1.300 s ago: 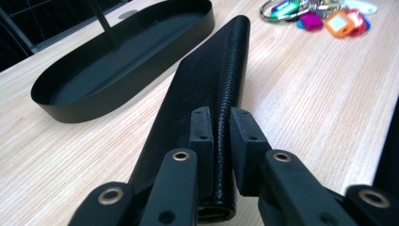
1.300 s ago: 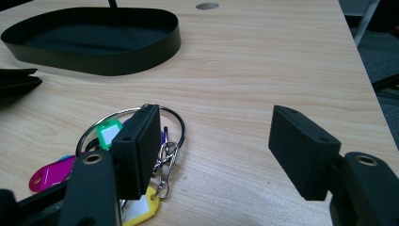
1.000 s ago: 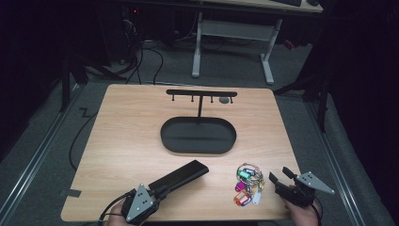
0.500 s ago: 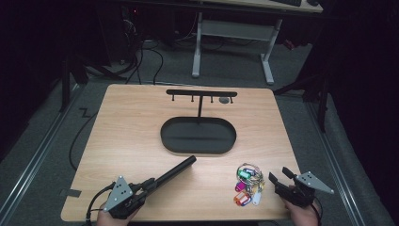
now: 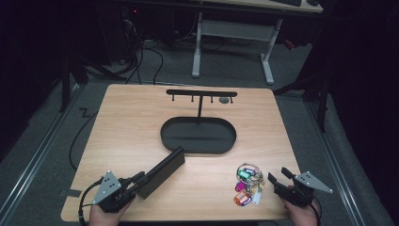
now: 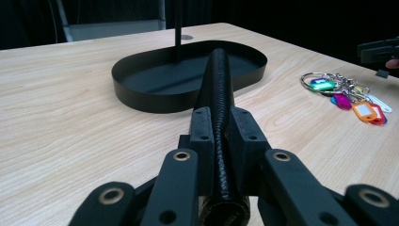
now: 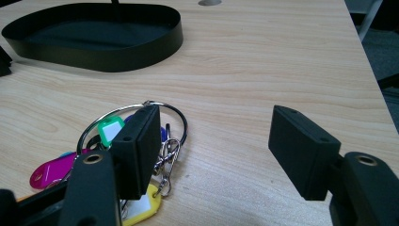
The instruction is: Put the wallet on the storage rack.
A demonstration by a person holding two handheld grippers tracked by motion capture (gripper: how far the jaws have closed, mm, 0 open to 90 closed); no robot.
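Note:
My left gripper (image 5: pixel 140 180) (image 6: pixel 221 125) is shut on one end of a flat black leather-like case (image 5: pixel 162 171) (image 6: pixel 219 84), held edge-up near the table's front left and pointing toward the oval black tray (image 5: pixel 175 141) (image 6: pixel 141 96). A bunch of keys with coloured tags (image 5: pixel 247 183) (image 6: pixel 348 94) (image 7: pixel 108 155) lies on the table at the front right. My right gripper (image 5: pixel 278 180) (image 7: pixel 221 150) is open just right of the keys, its left jaw over the key ring, nothing between the jaws.
A black T-shaped hook stand (image 5: pixel 201 94) rises from the tray's far side. A small grey disc (image 5: pixel 225 100) (image 7: pixel 209 2) lies on the table behind it. The light wooden table (image 5: pixel 131 117) has bare room on the left and right of the tray.
The left gripper has tilted the black case up onto its edge and swung it a little toward the tray. The right gripper has stayed beside the keys.

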